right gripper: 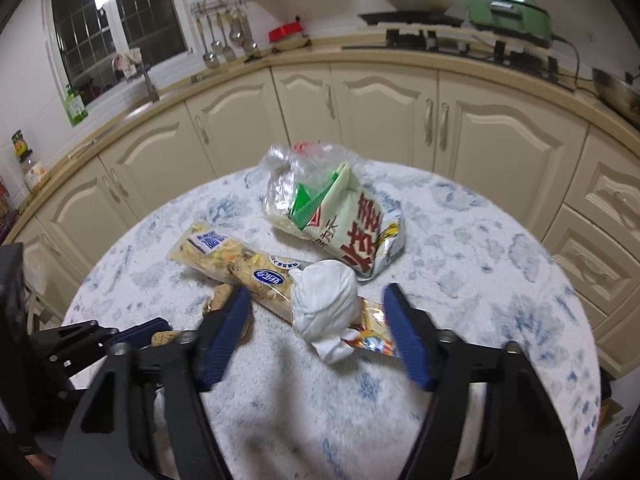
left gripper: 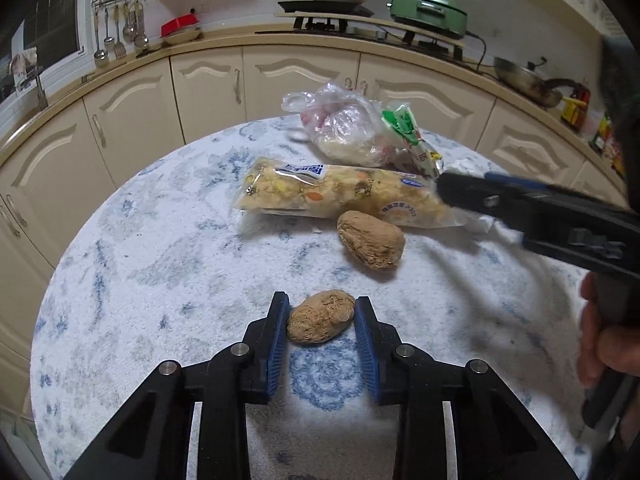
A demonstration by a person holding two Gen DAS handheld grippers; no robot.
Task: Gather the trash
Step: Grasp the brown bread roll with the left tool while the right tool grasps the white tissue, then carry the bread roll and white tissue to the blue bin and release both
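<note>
On the round table (left gripper: 132,280) with its blue-and-white cloth, the left gripper (left gripper: 321,320) has its blue pads (left gripper: 279,332) drawn in around a brown lump (left gripper: 320,322) near the table's front edge; the left pad appears to touch it, while the right one stands just beside it, so the pinch is not yet firm. The right gripper (right gripper: 320,328) stands half spread around a wad of white tissue (right gripper: 325,300), its pads apart from the wad on both sides. The tissue lies on the end of a long clear food packet (right gripper: 236,268), so a closing grip could catch the packet's film and drag it along. The brown lump looks rounded and crumbly; squeezed off-centre it may roll out or break. A second brown lump (left gripper: 371,239) lies just in front of the packet, near the middle. Toward the far edge sit a clear plastic bag (left gripper: 340,120) and a printed snack bag (right gripper: 360,236), touching each other. The two grippers work close together, and could knock each other.
</note>
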